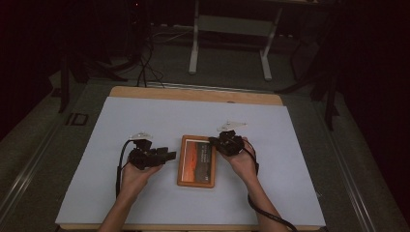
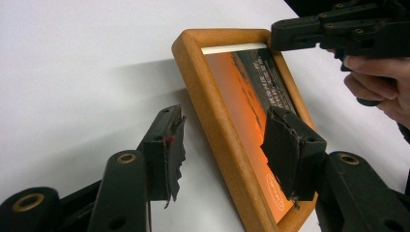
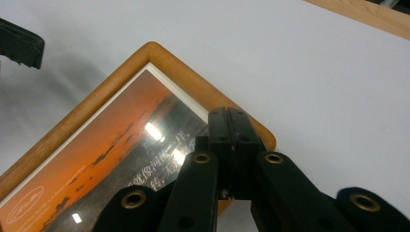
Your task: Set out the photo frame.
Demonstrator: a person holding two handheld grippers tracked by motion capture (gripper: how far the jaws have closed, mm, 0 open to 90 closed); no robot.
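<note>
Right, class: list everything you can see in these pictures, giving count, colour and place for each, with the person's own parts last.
Wooden picture frame holding an orange sunset print: one, orange-brown, flat at the middle of the sheet.
White sheet: one, covers the tabletop.
Wooden table: one, light brown, edge shows beyond the sheet.
White metal stand: one, on the floor behind the table.
Left gripper: black, open, jaws straddle the frame's long side.
Right gripper: black, shut, over the frame's corner.

dim room, bright white table (image 1: 145, 121), glare spots on picture glass (image 3: 153, 131) (overhead lamps).
</note>
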